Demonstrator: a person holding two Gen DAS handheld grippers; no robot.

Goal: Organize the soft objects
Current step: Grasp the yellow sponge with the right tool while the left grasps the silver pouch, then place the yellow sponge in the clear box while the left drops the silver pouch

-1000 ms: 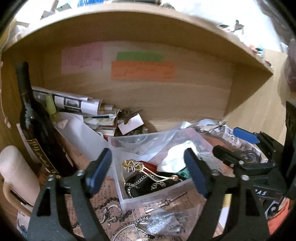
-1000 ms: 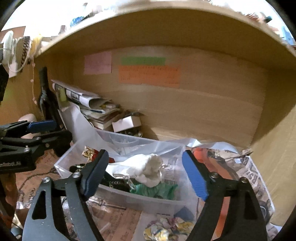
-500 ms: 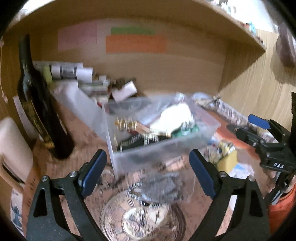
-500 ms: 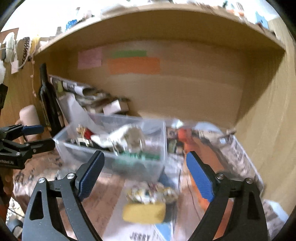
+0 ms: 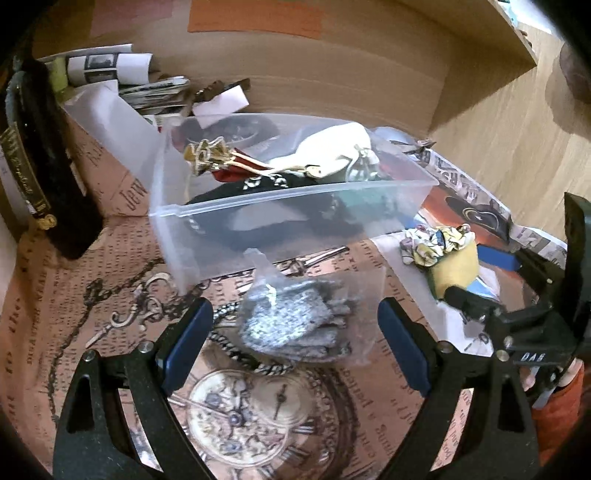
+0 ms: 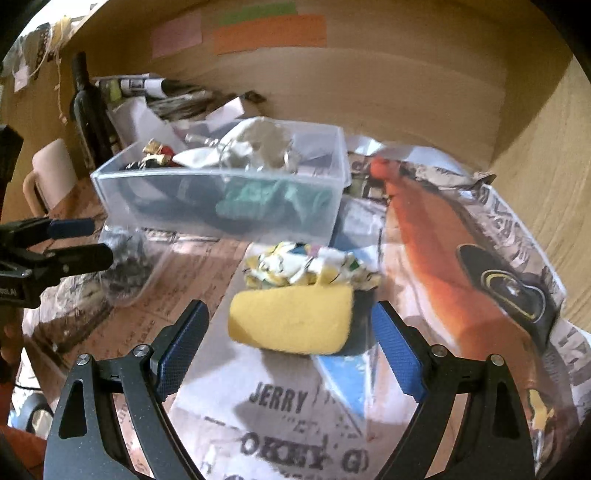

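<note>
while both grippers gape, sponge (image 6: pixel 291 323) lies between.

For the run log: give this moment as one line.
left gripper: open, over bagged grey gloves | right gripper: open, around yellow sponge | scrunchie: behind sponge | clear bin: partly filled

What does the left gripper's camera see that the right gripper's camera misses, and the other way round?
Only the left wrist view shows the pocket watch print on the paper under the left gripper, and the clear bag of grey fabric sharply.

Only the right wrist view shows the pink mug, the "JERRY" newsprint and the pink note on the back wall.

Both show the clear plastic bin of soft items, the yellow sponge with crumpled cloth on it, and the dark bottle.
</note>
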